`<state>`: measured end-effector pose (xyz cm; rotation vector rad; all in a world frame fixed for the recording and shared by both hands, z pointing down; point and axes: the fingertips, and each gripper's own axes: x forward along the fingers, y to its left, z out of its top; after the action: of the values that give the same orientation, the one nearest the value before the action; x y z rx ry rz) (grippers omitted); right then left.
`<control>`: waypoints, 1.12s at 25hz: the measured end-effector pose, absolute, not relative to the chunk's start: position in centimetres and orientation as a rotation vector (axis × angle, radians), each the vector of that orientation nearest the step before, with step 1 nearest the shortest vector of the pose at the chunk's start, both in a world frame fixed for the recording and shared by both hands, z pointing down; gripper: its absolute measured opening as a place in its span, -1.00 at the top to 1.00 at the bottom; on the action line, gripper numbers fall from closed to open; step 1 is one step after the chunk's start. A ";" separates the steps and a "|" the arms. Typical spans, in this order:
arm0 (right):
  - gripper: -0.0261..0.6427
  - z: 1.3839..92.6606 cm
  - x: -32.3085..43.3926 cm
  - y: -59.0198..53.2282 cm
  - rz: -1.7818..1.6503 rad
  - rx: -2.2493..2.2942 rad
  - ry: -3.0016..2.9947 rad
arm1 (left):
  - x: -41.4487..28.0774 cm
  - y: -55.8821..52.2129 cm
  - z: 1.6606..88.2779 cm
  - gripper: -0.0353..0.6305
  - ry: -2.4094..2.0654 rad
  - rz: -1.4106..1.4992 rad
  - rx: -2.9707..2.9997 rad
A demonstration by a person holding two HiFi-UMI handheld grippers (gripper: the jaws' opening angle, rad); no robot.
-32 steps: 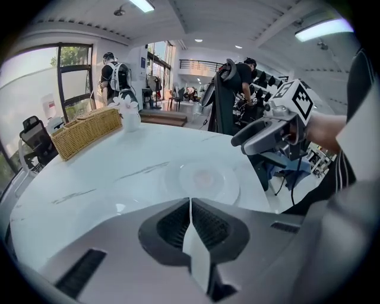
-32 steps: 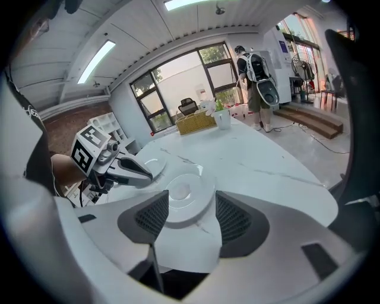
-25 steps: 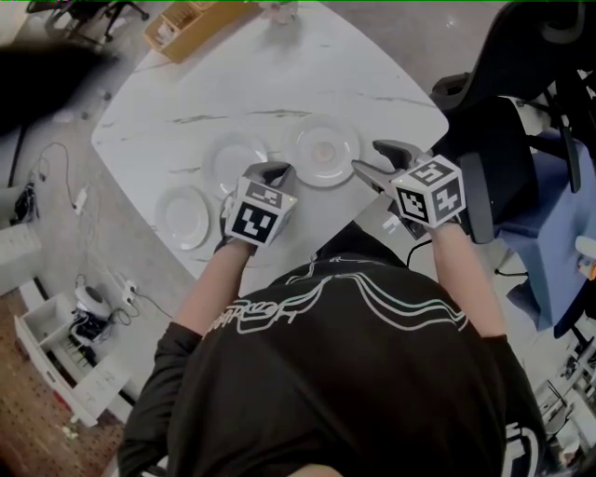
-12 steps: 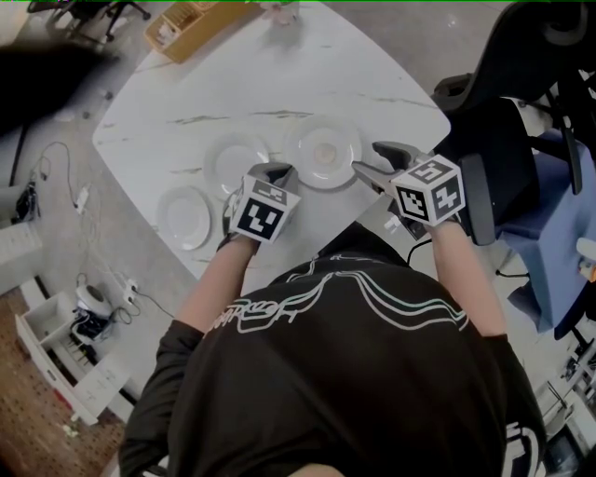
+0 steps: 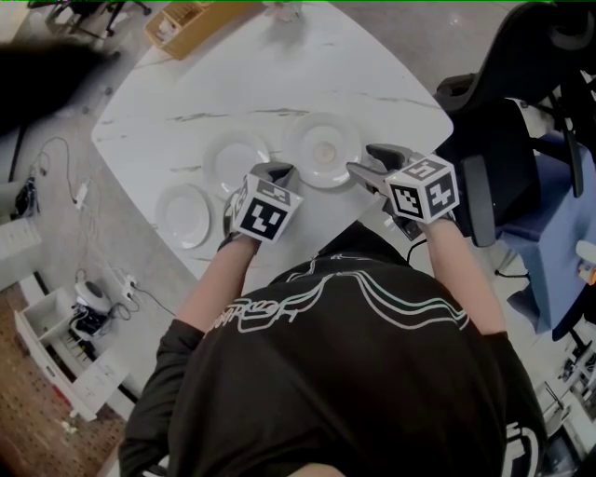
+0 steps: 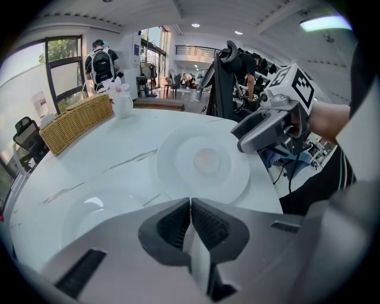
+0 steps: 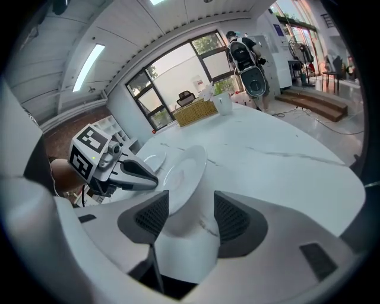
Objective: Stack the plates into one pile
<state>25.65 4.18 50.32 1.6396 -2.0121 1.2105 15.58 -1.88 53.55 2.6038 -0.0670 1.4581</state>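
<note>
Three white plates lie on the white marble table [image 5: 279, 84]: a small one [image 5: 183, 216] at the left, a middle one [image 5: 235, 158], and a larger one [image 5: 322, 149] at the right. My left gripper [image 5: 270, 170] hovers between the middle and large plates, its jaws shut with nothing between them [image 6: 190, 205]. The large plate [image 6: 205, 163] lies just ahead of it. My right gripper [image 5: 363, 159] stands open at the large plate's right rim. In the right gripper view [image 7: 189, 208] the plate [image 7: 184, 172] reaches the jaws' mouth, and the pads do not press on it.
A wicker basket [image 5: 186, 23] and a white vase [image 5: 279, 11] stand at the table's far edge. A black chair [image 5: 521, 84] is close on the right. The table's near edge runs just under both grippers. Cables and a white box lie on the floor at the left.
The right gripper has edged slightly left toward the large plate's rim. The left gripper and all plates have stayed where they were.
</note>
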 end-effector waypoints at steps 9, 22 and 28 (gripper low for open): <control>0.44 50.7 24.7 3.2 1.453 1.668 -2.063 | 15.6 -1.9 53.5 0.80 -0.074 1.435 2.600; 0.75 50.7 25.1 2.7 1.847 1.721 -2.063 | 15.6 -2.1 53.6 0.80 -0.091 1.407 2.587; 0.81 50.0 25.2 2.4 1.903 1.730 -2.090 | 14.9 -2.1 53.1 0.80 -0.117 1.368 2.562</control>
<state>25.19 2.38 49.97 1.7298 -2.0897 1.9026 14.91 -2.13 53.14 2.5616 -0.1170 1.3676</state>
